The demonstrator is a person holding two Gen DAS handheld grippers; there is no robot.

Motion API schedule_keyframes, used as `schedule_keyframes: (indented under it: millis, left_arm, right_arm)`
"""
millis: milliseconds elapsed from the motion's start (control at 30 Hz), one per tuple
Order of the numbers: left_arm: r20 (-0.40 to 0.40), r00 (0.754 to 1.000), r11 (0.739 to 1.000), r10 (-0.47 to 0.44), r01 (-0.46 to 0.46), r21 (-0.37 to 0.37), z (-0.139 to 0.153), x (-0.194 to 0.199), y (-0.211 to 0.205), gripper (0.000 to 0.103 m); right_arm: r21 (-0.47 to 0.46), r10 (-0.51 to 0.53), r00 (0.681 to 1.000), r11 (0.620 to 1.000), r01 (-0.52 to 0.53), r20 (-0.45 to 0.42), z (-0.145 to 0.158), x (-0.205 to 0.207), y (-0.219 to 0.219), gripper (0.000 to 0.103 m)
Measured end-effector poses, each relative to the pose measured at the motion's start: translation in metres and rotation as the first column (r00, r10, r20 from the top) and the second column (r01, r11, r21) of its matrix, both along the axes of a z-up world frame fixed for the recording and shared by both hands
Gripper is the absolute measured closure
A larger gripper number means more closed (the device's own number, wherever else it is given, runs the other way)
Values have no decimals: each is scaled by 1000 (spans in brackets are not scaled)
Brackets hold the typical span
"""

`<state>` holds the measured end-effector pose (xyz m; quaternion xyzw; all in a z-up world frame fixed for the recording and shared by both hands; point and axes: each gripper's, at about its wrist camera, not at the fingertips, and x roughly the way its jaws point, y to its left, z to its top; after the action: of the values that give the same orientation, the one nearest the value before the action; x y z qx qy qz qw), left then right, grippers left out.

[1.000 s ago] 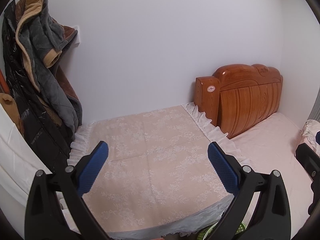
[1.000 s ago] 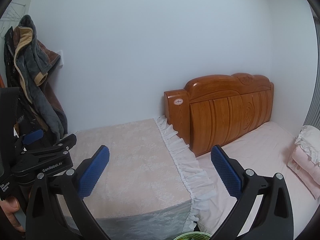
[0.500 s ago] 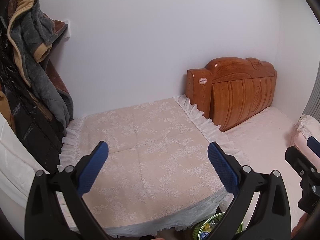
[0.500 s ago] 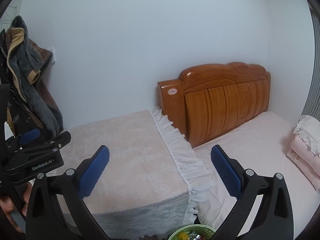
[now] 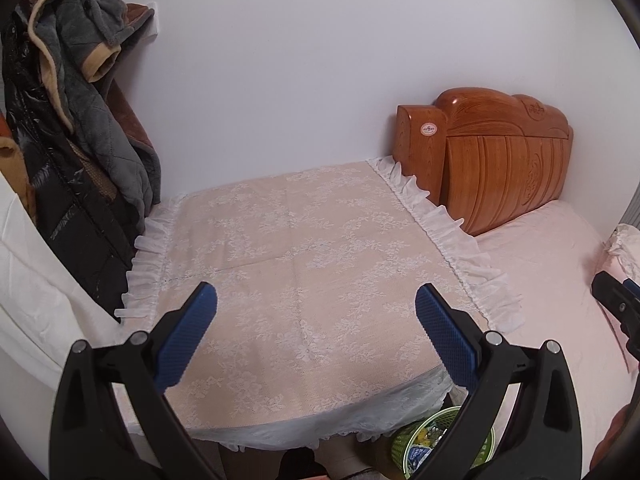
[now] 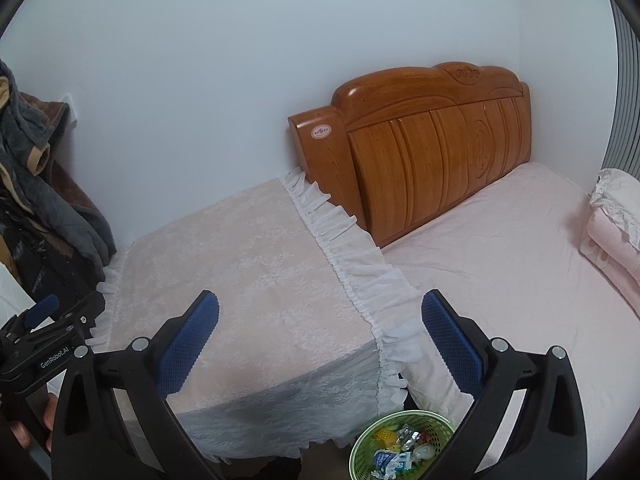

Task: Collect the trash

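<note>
While both tools hang with jaws spread wide and nothing between them, the left gripper [image 5: 316, 308] and right gripper [image 6: 320, 312] hover over the lace-covered table [image 6: 248, 248], which shows no litter. What trash is visible sits in the green basket [image 6: 402, 446] at the lower edge of the right view, on the floor between table and bed [image 6: 500, 248]. This looks like a search or finishing step; next, scan lower for stray wrappers.

Both wrist views overlook table [image 5: 304, 264] (shared), near.
</note>
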<state>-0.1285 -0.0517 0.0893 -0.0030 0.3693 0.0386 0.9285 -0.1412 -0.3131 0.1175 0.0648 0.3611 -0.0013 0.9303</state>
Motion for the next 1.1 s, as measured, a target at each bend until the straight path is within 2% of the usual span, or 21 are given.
schedule_keyframes:
  millis: [733,1100]
  left_arm:
    - [8,1000,1000,14,-14,3,3,-15,6,8]
    - [2,999,999,32,-32,6,4,-25,13,8]
  right_arm:
    - [-44,69,998,997,-68,15,2,-14,28,2]
    - [-86,139,989,987,-135,39,5,-25,50,2]
